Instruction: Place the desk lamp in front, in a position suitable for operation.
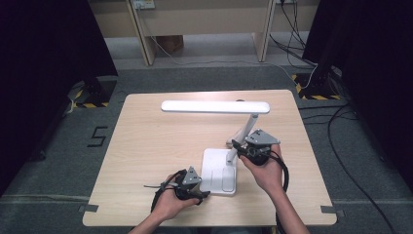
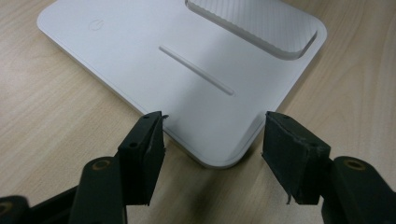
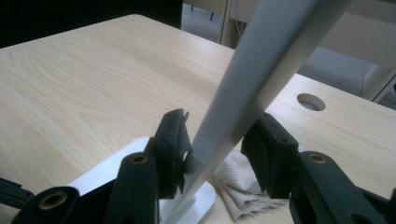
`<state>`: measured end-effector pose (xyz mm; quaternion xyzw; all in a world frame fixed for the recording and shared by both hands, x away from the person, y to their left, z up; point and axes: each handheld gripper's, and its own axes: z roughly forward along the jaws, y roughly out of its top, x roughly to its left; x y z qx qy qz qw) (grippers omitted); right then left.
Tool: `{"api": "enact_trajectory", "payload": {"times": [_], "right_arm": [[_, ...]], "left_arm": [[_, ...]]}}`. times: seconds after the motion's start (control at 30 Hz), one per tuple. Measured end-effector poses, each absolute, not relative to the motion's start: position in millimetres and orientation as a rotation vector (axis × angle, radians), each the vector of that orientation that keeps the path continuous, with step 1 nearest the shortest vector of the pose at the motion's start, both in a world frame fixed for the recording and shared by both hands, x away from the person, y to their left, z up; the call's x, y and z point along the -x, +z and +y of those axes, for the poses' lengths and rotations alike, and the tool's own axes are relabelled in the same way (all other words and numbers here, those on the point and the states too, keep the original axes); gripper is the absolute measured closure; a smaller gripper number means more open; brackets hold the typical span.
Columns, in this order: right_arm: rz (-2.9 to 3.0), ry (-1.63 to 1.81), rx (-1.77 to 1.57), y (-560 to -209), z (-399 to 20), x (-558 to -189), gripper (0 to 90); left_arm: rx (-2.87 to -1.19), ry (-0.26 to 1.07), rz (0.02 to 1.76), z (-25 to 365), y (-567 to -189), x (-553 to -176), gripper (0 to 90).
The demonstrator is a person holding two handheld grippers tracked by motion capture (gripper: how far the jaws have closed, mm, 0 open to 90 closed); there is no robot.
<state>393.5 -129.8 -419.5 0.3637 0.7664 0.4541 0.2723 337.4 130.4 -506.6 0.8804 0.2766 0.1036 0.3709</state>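
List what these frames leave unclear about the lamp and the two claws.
- Right claw: right gripper view shows the lamp arm between its jaws; contact at the right pad can't be told.
- Crumpled tissue: partly hidden behind the jaws.
- Lamp base: cut off by the top edge in the left gripper view.
- Left claw: too small in the high view.
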Motion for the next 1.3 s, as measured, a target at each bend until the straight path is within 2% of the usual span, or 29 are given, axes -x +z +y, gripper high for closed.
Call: {"api": "enact_trajectory", "payload": {"times": [0.17,0.2,0.47,0.73,0.83,0.93,1.3], "right_arm": [[2.091,1.214,-0.980,-418.7,-130.6,-393.7,55.6],[2.110,1.211,-0.971,-419.1,-131.3,-391.7,51.3],[2.132,1.233,-0.969,-427.5,-138.0,-382.2,45.7],[2.221,1.227,-0.958,-438.8,-167.2,-368.9,51.4],[2.212,1.137,-1.063,-453.9,-181.3,-384.1,51.7],[2.215,1.029,-1.121,-477.3,-185.5,-416.4,49.4],[2.309,0.947,-1.050,-495.4,-165.9,-468.2,41.8]], "left_arm": [[-2.198,0.212,0.735,137.7,-499.7,-343.6,42.1],[-2.177,0.220,0.744,140.0,-495.9,-345.4,42.2],[-2.073,0.298,0.813,150.2,-481.0,-360.5,41.4],[-2.072,0.308,0.820,157.2,-485.8,-357.1,41.4],[-2.068,0.306,0.820,155.9,-485.6,-355.5,41.4],[-2.070,0.299,0.804,154.0,-486.3,-352.1,41.4],[-2.083,0.284,0.807,155.7,-490.0,-350.7,41.1]]}}
